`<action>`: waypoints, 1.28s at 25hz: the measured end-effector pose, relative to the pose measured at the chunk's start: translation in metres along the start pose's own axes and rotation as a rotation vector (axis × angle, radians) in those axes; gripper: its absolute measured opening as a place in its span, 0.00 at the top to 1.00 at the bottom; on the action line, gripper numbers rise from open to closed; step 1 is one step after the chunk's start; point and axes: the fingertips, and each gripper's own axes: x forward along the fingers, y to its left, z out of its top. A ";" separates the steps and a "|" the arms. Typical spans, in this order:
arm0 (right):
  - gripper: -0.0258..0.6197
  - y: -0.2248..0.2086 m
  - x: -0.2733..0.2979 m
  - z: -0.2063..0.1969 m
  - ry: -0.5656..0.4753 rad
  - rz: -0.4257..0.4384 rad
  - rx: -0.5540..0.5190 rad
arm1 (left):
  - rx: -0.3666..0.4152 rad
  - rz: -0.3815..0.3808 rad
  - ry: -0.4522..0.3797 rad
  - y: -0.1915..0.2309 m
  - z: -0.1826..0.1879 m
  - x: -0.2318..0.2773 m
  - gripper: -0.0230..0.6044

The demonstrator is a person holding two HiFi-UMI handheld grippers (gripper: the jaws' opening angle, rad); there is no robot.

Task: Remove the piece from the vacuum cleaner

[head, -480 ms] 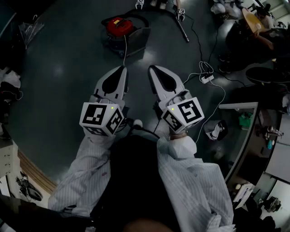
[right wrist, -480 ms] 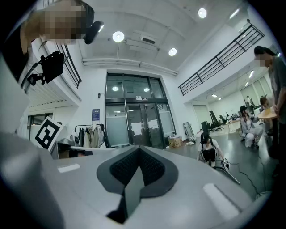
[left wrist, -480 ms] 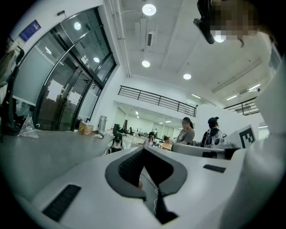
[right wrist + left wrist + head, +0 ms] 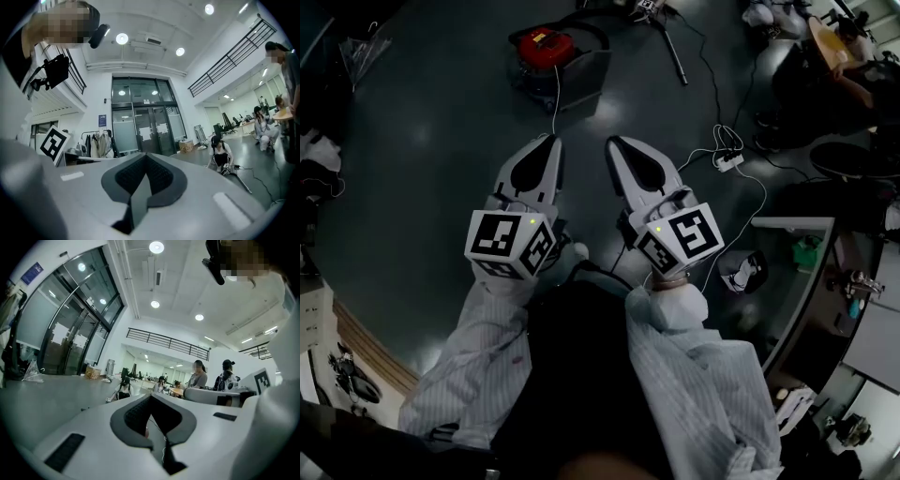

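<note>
The red vacuum cleaner (image 4: 542, 47) stands on the grey floor at the top of the head view, with a grey boxy part (image 4: 581, 80) beside it and a white cord (image 4: 556, 98) running down from it. A dark wand (image 4: 673, 52) lies on the floor to its right. Both grippers are held side by side in front of the person, well short of the vacuum cleaner. My left gripper (image 4: 550, 142) (image 4: 152, 416) is shut with nothing in it. My right gripper (image 4: 615, 143) (image 4: 144, 180) is likewise shut and empty. Both gripper views look level across the hall, and the vacuum cleaner does not show in them.
A white power strip (image 4: 727, 161) with trailing cables lies on the floor at the right. A desk (image 4: 797, 225) with clutter stands at the right edge. A person sits on the floor (image 4: 219, 152) (image 4: 124, 389); others stand at the back (image 4: 199, 376). Glass doors (image 4: 140, 126) face the right gripper.
The floor scene has slid slightly up in the head view, so the vacuum cleaner sits nearer the top edge. Both grippers hold their place and stay shut.
</note>
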 end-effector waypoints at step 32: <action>0.96 -0.437 0.386 0.004 0.311 0.527 -0.058 | -0.106 0.459 0.026 0.221 0.035 0.492 0.96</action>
